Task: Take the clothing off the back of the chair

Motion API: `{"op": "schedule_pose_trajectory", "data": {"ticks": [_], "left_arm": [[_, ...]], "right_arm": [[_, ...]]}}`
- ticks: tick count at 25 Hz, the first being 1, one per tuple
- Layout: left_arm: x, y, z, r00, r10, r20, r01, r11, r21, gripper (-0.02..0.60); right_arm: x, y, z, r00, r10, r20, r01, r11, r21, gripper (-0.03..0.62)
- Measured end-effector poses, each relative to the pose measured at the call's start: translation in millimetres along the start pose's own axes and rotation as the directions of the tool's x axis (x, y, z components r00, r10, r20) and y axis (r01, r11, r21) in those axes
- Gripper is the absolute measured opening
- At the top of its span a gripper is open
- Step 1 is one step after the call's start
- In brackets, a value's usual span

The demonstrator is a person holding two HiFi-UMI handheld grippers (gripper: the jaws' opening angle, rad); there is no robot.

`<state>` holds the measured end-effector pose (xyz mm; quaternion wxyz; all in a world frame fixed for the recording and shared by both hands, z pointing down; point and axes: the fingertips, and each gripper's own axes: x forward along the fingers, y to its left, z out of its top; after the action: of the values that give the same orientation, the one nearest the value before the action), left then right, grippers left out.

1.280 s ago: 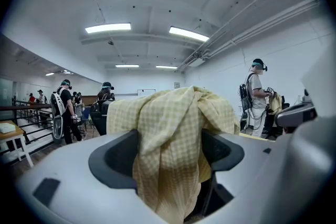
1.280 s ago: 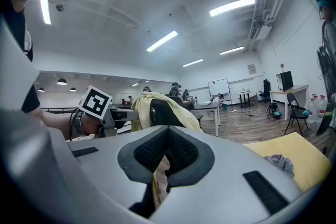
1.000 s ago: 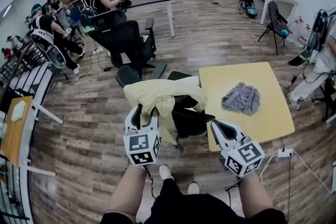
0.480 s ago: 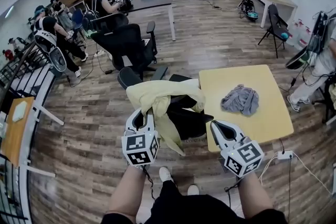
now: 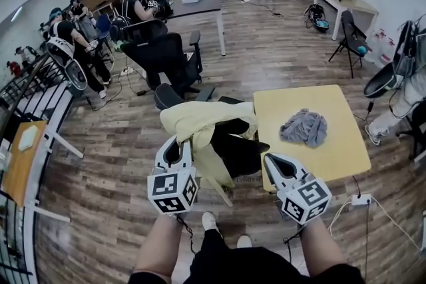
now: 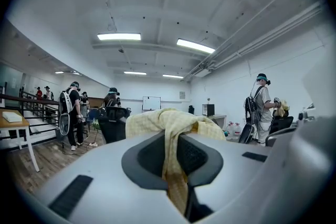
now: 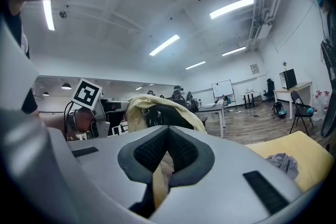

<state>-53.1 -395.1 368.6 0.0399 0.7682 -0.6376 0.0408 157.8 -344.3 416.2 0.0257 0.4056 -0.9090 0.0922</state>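
A pale yellow garment [image 5: 200,120] drapes over the back of a black office chair [image 5: 239,151] in front of me. My left gripper [image 5: 182,141] is shut on a fold of this garment, and in the left gripper view the yellow cloth [image 6: 173,128] runs down between the pads. A loose end hangs below the chair. My right gripper [image 5: 269,158] sits by the chair's right side, next to the table corner, with its jaws together. In the right gripper view the yellow garment [image 7: 137,106] lies ahead on the chair, and a strip of it shows behind the jaws' gap.
A yellow table [image 5: 343,118] stands at the right with a crumpled grey cloth [image 5: 305,128] on it. Another black office chair [image 5: 166,53] and a long desk stand farther back. Several people stand at the far left by a railing [image 5: 33,93]. A power strip [image 5: 360,199] lies on the floor.
The left gripper's jaws have closed on the yellow garment and pulled it up and toward me, so the cloth has bunched on the chair back. The right gripper has barely shifted.
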Motion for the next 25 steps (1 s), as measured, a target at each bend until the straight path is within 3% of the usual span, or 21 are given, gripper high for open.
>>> {"op": "schedule_pose_trajectory", "data": {"ticks": [10,17,25], "left_arm": [[-71.0,23.6,42.3,0.992,0.069,0.109,-0.068,0.998,-0.017,0.044],[-131.1,64.8,30.6,0.987,0.126,0.103,-0.125,0.992,-0.021,0.044],[-227.4,142.7,7.0,0.982,0.175,0.078,-0.17,0.984,-0.058,0.044]], "right_arm": [[-2.5,42.4,4.9,0.997,0.074,0.005,-0.074,0.997,-0.015,0.012],[14.3,94.4,-0.6,0.992,0.129,0.01,-0.129,0.992,-0.01,0.012],[25.8,196.8,-11.2,0.991,0.133,-0.01,-0.133,0.991,0.0,0.012]]}}
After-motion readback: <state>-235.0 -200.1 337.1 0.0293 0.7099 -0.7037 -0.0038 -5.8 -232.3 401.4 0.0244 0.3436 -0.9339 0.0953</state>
